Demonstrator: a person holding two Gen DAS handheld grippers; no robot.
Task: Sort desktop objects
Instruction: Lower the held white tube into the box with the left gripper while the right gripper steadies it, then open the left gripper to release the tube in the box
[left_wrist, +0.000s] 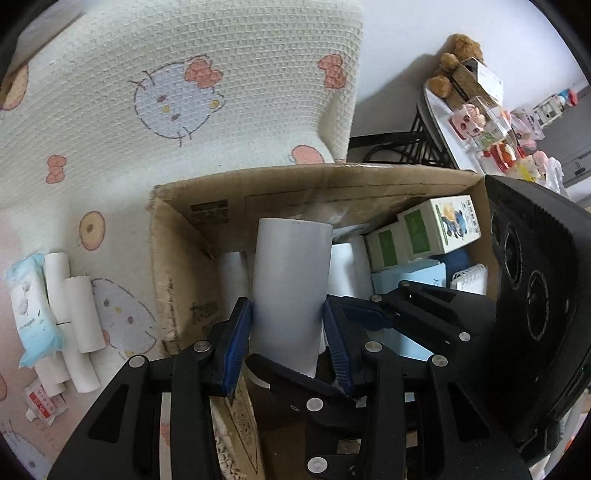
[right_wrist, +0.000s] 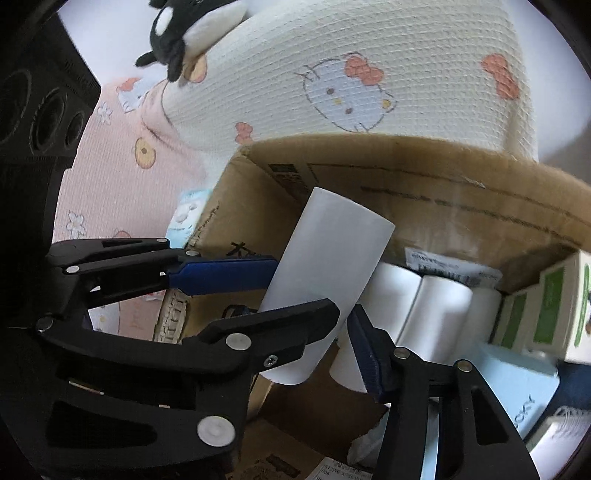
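My left gripper (left_wrist: 288, 314) is shut on a white paper roll (left_wrist: 291, 288), holding it upright over the open cardboard box (left_wrist: 173, 258). The same roll (right_wrist: 325, 280) shows tilted in the right wrist view, with the left gripper's blue finger pads (right_wrist: 221, 275) against it. My right gripper (right_wrist: 328, 325) is wide open around that roll from the side; its jaws do not press it. More white rolls (right_wrist: 439, 310), green-and-white cartons (left_wrist: 436, 229), a light blue box (left_wrist: 406, 280) and a spiral notepad (left_wrist: 471, 278) lie inside the box.
Several white rolls (left_wrist: 79, 314), a blue wipes pack (left_wrist: 31, 310) and a red sachet (left_wrist: 44, 402) lie on the Hello Kitty cloth (left_wrist: 110, 110) left of the box. A black speaker-like unit (left_wrist: 535, 295) stands at right. A shelf with toys (left_wrist: 491, 122) is behind.
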